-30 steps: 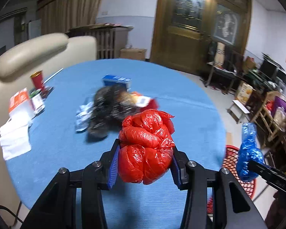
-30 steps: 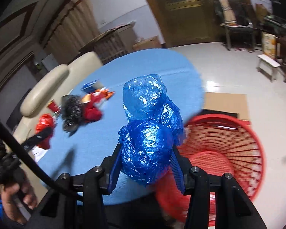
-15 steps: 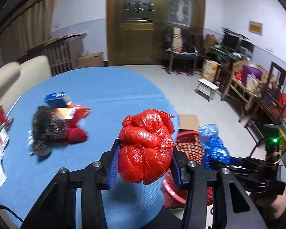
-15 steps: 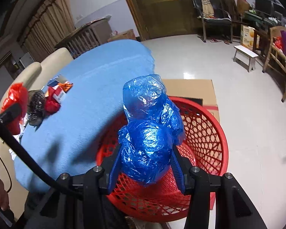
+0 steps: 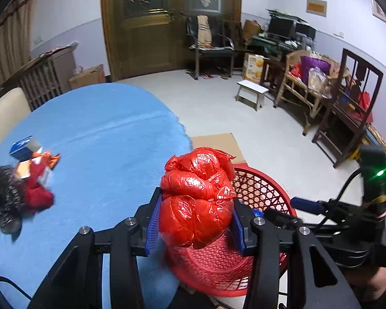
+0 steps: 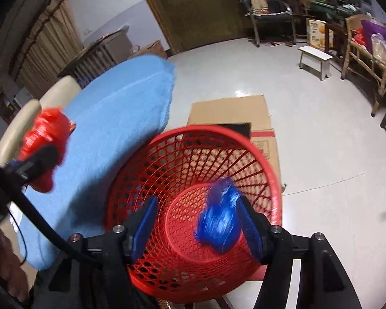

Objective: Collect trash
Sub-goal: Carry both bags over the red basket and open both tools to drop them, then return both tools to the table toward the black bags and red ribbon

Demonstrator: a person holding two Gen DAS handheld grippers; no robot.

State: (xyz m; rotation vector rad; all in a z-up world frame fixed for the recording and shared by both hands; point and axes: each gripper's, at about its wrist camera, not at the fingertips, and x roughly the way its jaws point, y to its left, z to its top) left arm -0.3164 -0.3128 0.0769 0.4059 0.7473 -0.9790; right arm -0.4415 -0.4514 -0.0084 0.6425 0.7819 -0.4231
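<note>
Jaws: right gripper (image 6: 196,228) spread wide above the red basket (image 6: 266,154); left gripper (image 5: 195,221) clamped on the red bag (image 5: 196,198).
Blue bag: blue bag (image 6: 218,222) blurred, apparently falling, just beside the right finger, inside the basket mouth.
Key relation: red bag sits at the basket's near-left rim, basket opening to its right and below; left gripper nearer it.
Leftover trash: dark-and-red pile (image 5: 20,193) far left on the blue table (image 5: 103,134).
Change: half a second ago the right jaws still pinched the blue bag; now released.
</note>
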